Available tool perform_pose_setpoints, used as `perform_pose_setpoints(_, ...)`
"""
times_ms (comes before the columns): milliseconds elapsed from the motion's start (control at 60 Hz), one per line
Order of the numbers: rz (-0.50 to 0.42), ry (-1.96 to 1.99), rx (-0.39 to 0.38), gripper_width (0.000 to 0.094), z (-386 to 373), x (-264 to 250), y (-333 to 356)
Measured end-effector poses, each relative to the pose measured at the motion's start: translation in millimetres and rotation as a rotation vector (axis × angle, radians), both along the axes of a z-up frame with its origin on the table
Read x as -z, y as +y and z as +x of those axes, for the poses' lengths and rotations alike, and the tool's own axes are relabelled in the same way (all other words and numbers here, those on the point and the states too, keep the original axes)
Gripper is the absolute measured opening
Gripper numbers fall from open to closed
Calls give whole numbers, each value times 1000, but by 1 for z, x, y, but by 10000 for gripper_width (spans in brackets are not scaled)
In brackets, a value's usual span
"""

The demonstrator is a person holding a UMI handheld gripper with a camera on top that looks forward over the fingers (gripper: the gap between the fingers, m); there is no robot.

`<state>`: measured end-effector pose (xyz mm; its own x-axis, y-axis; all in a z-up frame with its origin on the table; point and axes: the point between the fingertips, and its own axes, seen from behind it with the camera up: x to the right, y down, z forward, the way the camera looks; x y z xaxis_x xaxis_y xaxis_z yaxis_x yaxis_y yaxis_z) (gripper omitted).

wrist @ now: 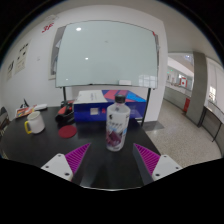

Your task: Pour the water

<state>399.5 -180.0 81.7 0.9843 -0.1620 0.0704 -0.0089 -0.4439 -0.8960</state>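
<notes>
A clear bottle [117,124] with a red cap and a pink and white label stands upright on the dark table [40,150]. It is just ahead of my gripper [112,156], in line with the gap between the fingers but beyond the tips. My gripper is open: the two magenta pads [77,155] stand wide apart with nothing between them. A red cup [67,130] sits on the table to the left of the bottle, a little farther back. A white pitcher [35,123] with a handle stands farther left.
Behind the bottle lie white and blue boxes [95,100] and a dark box [66,113]. Small packets [24,111] lie at the far left. A whiteboard [105,52] covers the back wall. The table's right edge drops to a tiled floor [180,125].
</notes>
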Motion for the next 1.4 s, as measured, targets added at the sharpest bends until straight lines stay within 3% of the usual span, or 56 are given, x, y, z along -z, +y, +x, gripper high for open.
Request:
perform_pose_setpoints(217, 83, -3, -25, 826, 42, 3, 100)
perform_pose_setpoints(300, 96, -11, -48, 709, 44, 7, 124)
perform_pose_setpoints(333, 105, -14, -60, 565, 41, 8, 129)
perform_pose_setpoints(533, 126, -2, -36, 416, 41, 7, 137)
perform_pose_setpoints(683, 115, -102, -8, 397, 45, -5, 139)
perform_pose_setpoints(883, 154, -492, 44, 398, 49, -97, 151)
perform_pose_setpoints(1050, 234, -930, 58, 398, -7, -206, 173)
perform_pose_setpoints(1150, 257, -1236, -6, 396, -73, -248, 193)
perform_pose_setpoints(1233, 254, -1499, -106, 396, -135, -259, 213)
perform_pose_setpoints(1400, 223, -1904, -381, 401, -249, -215, 243)
